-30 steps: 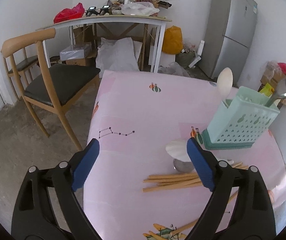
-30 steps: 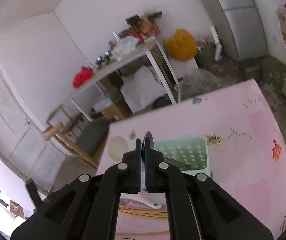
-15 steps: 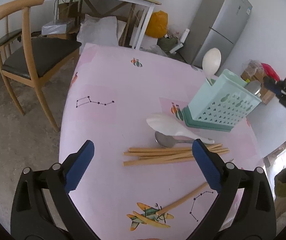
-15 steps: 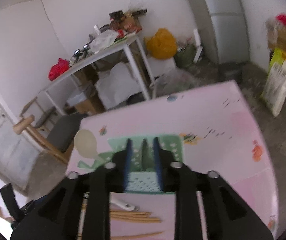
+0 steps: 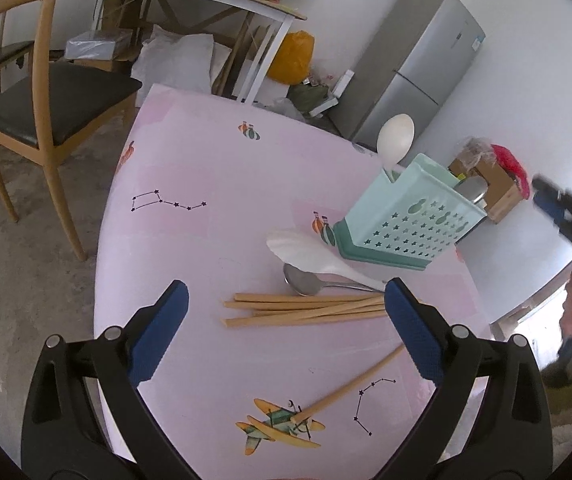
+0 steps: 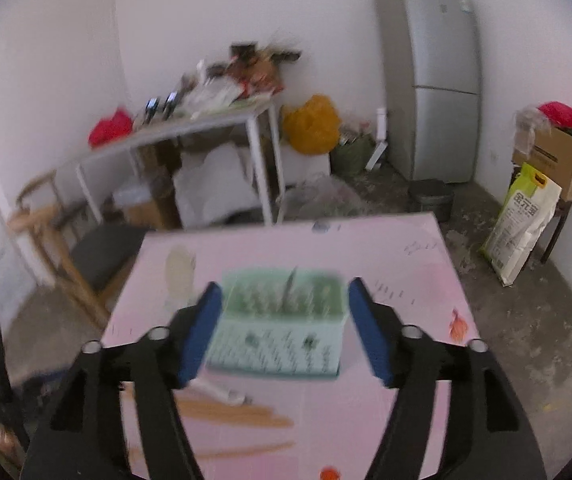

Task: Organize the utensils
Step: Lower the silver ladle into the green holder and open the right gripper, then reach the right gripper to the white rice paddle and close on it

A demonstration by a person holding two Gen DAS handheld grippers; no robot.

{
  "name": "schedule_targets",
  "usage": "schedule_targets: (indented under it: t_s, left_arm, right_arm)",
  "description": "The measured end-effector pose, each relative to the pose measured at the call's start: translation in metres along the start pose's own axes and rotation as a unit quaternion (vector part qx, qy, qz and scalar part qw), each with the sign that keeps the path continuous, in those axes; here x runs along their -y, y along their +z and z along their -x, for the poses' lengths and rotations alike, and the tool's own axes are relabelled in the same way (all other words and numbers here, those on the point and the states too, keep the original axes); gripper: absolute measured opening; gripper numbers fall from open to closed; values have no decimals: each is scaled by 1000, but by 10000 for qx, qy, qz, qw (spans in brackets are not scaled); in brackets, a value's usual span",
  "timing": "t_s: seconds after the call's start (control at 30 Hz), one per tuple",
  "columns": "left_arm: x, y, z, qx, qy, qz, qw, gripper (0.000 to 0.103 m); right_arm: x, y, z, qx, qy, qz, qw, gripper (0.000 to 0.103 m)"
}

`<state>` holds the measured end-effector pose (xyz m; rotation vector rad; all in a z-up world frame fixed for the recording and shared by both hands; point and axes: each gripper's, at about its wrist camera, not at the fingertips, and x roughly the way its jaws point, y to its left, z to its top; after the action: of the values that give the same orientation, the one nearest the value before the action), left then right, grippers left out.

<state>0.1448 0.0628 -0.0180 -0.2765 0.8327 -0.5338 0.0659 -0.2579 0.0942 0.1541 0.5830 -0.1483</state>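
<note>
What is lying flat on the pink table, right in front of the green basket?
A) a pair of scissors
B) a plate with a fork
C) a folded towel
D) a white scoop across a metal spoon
D: the white scoop lies across a metal spoon on the table, just in front of the green basket, beside a bundle of chopsticks.

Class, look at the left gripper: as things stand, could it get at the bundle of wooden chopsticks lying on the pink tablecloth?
Probably yes. The left gripper is wide open and empty, aimed down at the bundle of wooden chopsticks, with nothing lying over them. The white rice paddle and metal spoon lie just beyond.
</note>
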Motion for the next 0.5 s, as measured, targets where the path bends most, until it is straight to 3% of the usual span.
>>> schedule_targets:
  t_s: [0.27, 0.4, 0.5]
  left_arm:
    - [-11, 9, -12, -128, -50, -296, 9995, 95]
    - [-15, 15, -18, -208, -88, -406, 9989, 94]
    - [-17, 17, -20, -276, -145, -384, 9988, 94]
  right_arm:
    - [-78, -101, -36, -1433, -50, 656, 9875, 87]
    - [-106, -125, -42, -1609, -24, 804, 9837, 93]
    - [-125, -131, -37, -1435, -167, 1090, 9835, 96]
